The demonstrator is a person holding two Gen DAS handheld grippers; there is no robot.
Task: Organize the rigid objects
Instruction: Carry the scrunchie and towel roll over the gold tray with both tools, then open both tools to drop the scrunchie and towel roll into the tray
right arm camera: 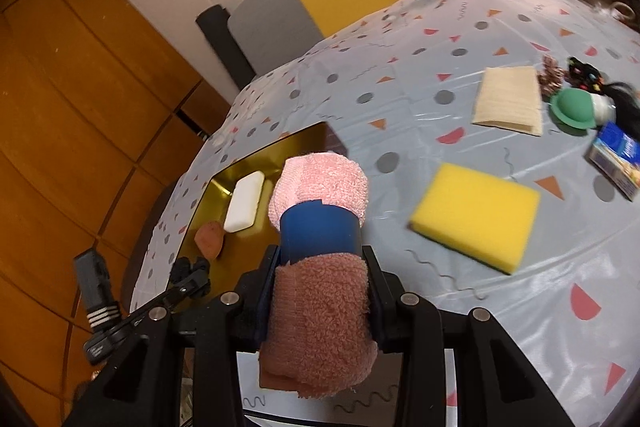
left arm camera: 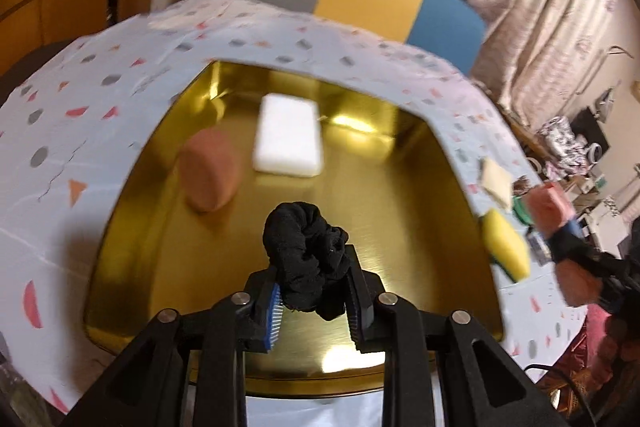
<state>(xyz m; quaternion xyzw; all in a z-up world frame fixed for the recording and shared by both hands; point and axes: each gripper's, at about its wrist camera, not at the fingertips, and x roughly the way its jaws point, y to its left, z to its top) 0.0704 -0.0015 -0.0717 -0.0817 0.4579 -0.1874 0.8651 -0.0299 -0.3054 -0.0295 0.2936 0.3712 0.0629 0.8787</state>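
Left wrist view, left to right: gold tray [left arm camera: 132, 235] fills the centre of the frame on the patterned tablecloth [left arm camera: 72, 83]. Inside it, a brown oval sponge [left arm camera: 208, 173] at centre left and a white block [left arm camera: 289, 135] just right of it, apart. The left gripper [left arm camera: 314, 291] is clamped on a black scrunchie [left arm camera: 308, 251], held over the tray's near half.

Right wrist view: the right gripper [right arm camera: 320, 291] grips a rolled pink towel [right arm camera: 320, 267] with a blue band, right of the tray. Yellow sponge [right arm camera: 476, 213] lies at centre right.

Judgement: placement step. Next, lower and let go of the scrunchie on bare tray floor.
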